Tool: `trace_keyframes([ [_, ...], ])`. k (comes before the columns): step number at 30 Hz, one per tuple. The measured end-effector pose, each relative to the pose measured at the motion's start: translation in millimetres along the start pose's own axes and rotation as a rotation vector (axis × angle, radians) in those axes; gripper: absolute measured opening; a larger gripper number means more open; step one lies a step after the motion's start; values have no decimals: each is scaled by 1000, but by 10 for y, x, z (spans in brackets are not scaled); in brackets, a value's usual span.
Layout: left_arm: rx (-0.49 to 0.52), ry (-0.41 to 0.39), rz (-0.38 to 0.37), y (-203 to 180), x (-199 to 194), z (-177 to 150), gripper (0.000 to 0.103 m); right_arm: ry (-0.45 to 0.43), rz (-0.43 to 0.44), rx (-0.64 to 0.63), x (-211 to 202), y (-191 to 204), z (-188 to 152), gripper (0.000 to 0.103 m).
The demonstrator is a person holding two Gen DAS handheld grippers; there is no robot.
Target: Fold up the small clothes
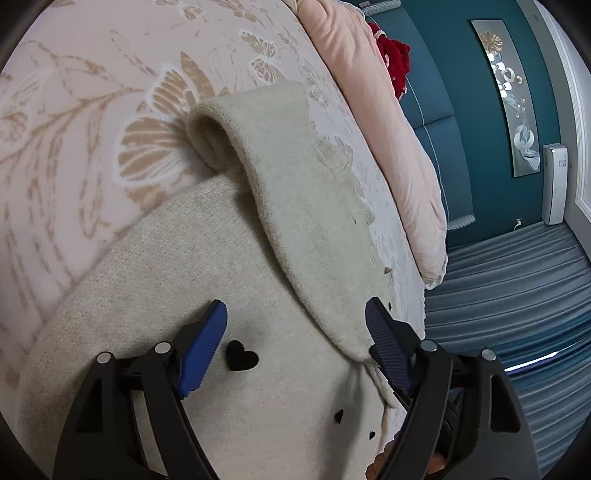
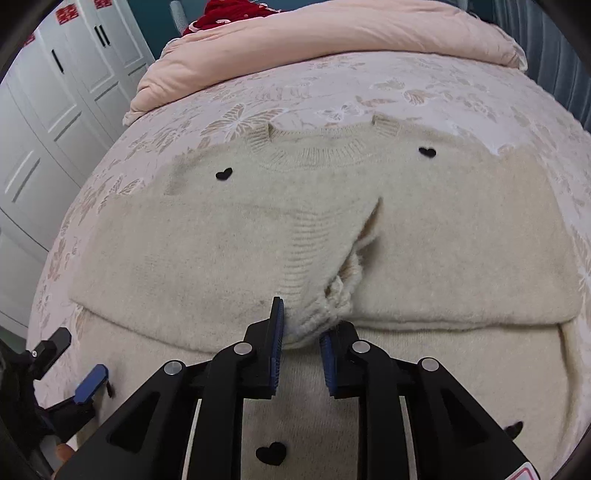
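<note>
**Cream sweater on the bed, one cuff pinched**

A cream knitted sweater point(image 2: 229, 236) with small black hearts point(image 2: 224, 173) lies flat on the bed point(image 2: 332, 92), over a pale bedspread patterned with butterflies. Its neckline point(image 2: 314, 157) points toward the pink duvet point(image 2: 332, 33) bunched at the far end of the bed, and a red garment point(image 2: 229, 13) sits beyond that duvet. Both sleeves are folded inward across the sweater's body, their cuffs meeting near its middle.

The right tool point(image 2: 301, 332) is on the sweater's near side, its blue pads drawn close together and clamped on the bunched ribbed cuff point(image 2: 317, 314) of a sleeve, right at the folded edge that runs across the sweater.

The left tool point(image 1: 295, 332) hovers over the sweater's side, its blue pads standing wide apart with nothing gripped between them; only flat knit and one black heart point(image 1: 240, 356) show in the gap. A folded sleeve point(image 1: 266, 155) runs from just beside its right-hand pad away toward the duvet, ending in an open, rounded cuff. In the right wrist view, this left tool appears at the sweater's left edge point(image 2: 90, 384).

White wardrobe doors point(image 2: 55, 110) stand beyond the sweater's left side.
</note>
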State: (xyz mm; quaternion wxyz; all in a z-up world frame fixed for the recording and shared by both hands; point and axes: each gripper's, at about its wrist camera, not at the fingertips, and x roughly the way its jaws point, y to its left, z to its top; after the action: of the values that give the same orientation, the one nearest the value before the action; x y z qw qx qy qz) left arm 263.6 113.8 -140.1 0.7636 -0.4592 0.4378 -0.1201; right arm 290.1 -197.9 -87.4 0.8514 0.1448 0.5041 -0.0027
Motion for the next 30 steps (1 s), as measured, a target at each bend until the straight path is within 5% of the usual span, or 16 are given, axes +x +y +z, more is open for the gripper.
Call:
trace_keyframes([
  [5,29,-5,4,26,-28,-47,76,-14,98,95,52,-132,19,9],
  [11,-134,-15,-82,-55,154,290,76,-148,259,22,-612,159,647,7],
  [14,-226,-51,-63,-79,309,540,73,-219,291,-11,-990,249,1030,7],
  [17,-298,-99,-26,-22,415,772,34,-258,266,-47,-1210,243,1317,7],
  [19,-269,-131,26,-42,411,900,14,-294,233,-62,-1349,158,1409,7],
  [23,-140,-120,124,-98,456,893,14,-325,178,8,-1382,-353,1330,7],
  [27,-27,-115,187,-34,549,696,12,-170,20,168,-666,-1182,891,6],
  [30,67,-149,220,-100,576,590,13,-61,46,314,-226,-1656,518,6],
])
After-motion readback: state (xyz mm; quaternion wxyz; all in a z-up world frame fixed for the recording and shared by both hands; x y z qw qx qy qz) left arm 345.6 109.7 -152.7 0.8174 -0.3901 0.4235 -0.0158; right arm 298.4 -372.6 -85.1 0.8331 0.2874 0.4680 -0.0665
